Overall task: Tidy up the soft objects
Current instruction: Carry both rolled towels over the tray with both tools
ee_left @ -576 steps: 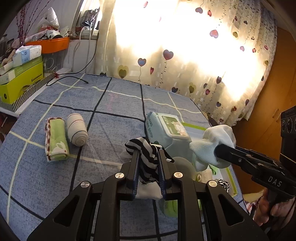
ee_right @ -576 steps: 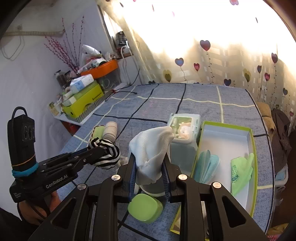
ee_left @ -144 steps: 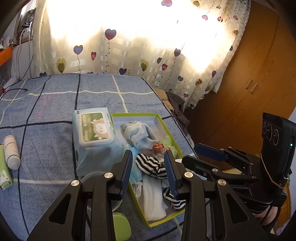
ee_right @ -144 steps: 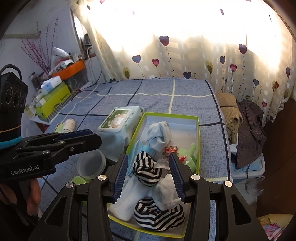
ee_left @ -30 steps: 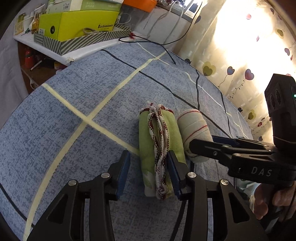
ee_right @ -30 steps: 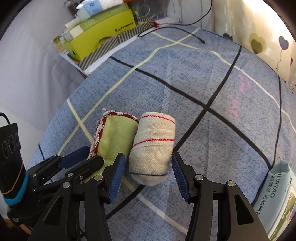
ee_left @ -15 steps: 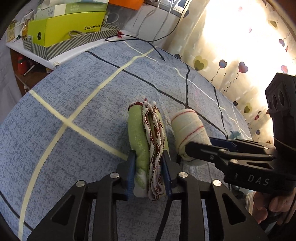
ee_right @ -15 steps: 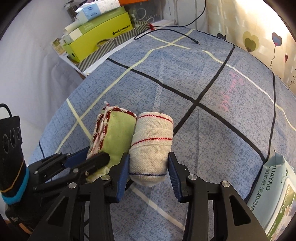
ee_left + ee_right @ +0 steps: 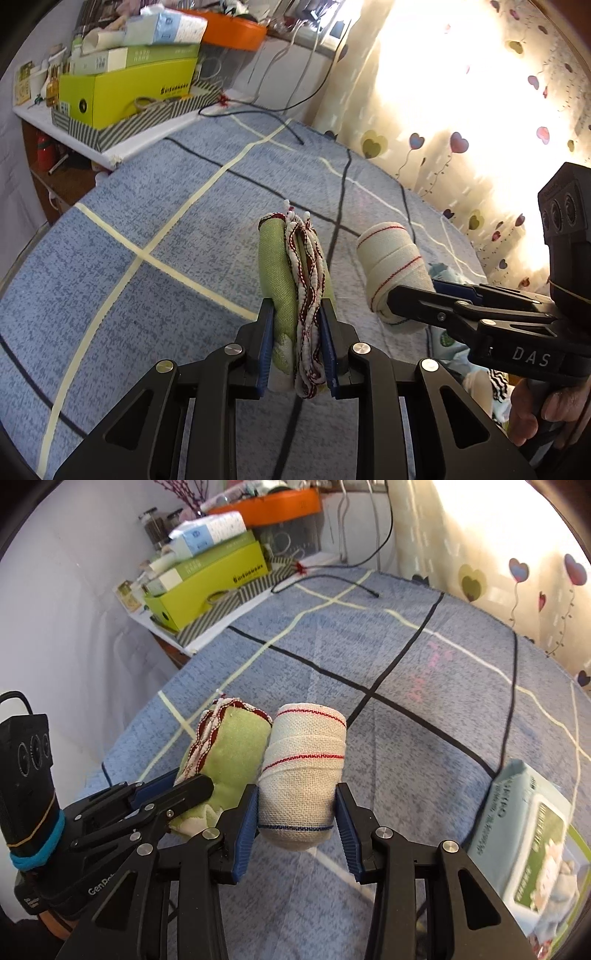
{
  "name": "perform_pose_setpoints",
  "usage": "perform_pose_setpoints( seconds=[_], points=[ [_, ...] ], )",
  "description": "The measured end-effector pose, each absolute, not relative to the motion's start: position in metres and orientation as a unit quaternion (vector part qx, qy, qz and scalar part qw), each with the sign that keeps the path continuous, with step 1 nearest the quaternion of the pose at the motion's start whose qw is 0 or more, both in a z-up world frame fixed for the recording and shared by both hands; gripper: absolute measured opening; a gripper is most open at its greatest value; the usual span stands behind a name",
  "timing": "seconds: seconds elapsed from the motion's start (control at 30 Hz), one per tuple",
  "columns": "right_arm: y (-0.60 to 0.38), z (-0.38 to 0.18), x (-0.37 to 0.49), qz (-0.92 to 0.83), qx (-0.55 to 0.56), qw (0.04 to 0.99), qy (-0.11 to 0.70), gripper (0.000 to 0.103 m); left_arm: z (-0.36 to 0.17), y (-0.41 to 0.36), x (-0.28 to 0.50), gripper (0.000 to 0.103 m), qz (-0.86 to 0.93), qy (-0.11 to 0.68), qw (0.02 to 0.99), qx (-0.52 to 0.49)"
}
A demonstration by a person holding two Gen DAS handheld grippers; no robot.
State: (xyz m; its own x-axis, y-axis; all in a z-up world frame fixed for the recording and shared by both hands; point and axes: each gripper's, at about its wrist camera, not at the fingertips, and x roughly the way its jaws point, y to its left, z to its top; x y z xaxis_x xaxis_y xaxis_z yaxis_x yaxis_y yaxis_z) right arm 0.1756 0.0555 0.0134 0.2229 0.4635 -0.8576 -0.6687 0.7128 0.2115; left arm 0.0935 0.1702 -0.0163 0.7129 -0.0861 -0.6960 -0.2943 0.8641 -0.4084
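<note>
My left gripper [image 9: 297,343] is shut on a folded green cloth with red-and-white trim [image 9: 291,266] and holds it above the blue checked bedspread [image 9: 147,206]. My right gripper [image 9: 297,827] is shut on a rolled white cloth with red stripes [image 9: 304,764], also lifted. In the left wrist view the white roll [image 9: 391,258] sits to the right in the other gripper [image 9: 410,299]. In the right wrist view the green cloth [image 9: 232,746] is just left of the roll, in the left gripper [image 9: 184,786].
A pack of wet wipes [image 9: 524,830] lies at the right on the bedspread. A shelf at the back left holds a yellow-green box [image 9: 125,88], an orange bin [image 9: 229,31] and other items. A black cable [image 9: 325,579] lies on the far bedspread. Heart-print curtains [image 9: 461,110] hang behind.
Both grippers have closed on their cloths and lifted them off the bedspread. The view has risen and pulled back slightly.
</note>
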Motion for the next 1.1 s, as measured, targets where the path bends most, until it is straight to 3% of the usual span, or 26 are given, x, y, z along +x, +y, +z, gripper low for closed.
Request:
perform_pose_setpoints(
  seconds=[1.1],
  points=[
    [-0.069, 0.074, 0.104, 0.312, -0.046, 0.851, 0.421, 0.040, 0.049, 0.070, 0.071, 0.024, -0.043, 0.333, 0.925, -0.179]
  ],
)
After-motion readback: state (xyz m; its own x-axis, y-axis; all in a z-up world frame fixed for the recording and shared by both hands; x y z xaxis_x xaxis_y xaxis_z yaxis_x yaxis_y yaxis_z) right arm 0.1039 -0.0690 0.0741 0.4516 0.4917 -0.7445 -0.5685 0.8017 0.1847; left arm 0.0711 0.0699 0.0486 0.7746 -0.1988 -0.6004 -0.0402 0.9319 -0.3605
